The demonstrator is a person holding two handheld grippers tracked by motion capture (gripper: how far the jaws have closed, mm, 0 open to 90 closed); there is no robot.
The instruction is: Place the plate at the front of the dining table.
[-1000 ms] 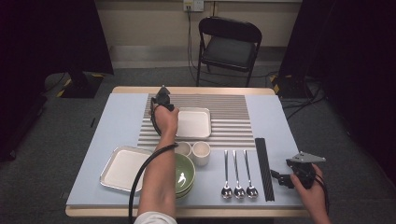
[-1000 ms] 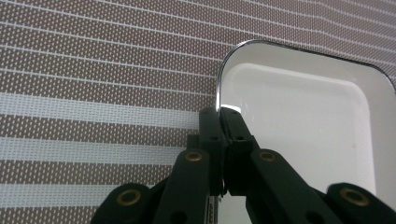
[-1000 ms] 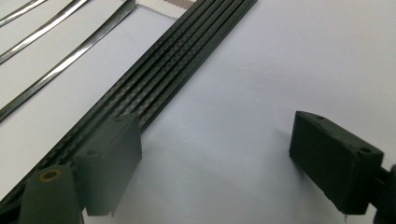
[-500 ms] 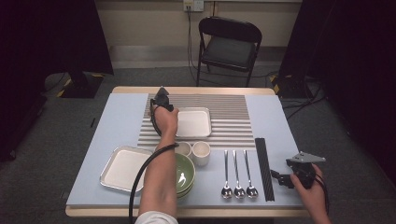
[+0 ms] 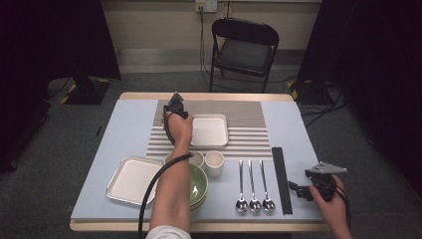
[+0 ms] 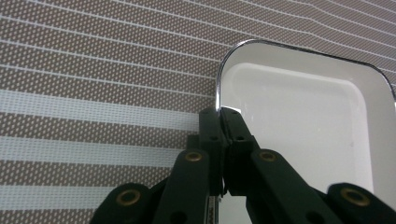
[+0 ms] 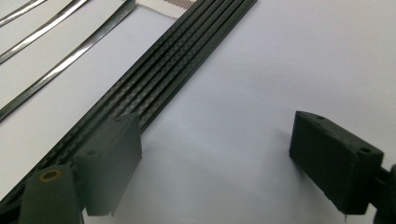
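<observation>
Striped mat (image 6: 93, 93) close-up: left tool (image 6: 219, 114) pinches white tray's (image 6: 299, 116) rim.

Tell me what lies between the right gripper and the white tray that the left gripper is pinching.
In the high view, the black chopsticks and three spoons lie between the right gripper and the white tray, along with striped mat.

Left tongs (image 5: 174, 101) grip the tray (image 5: 209, 130) on the mat (image 5: 249, 119), behind two cups (image 5: 214, 162).
</observation>
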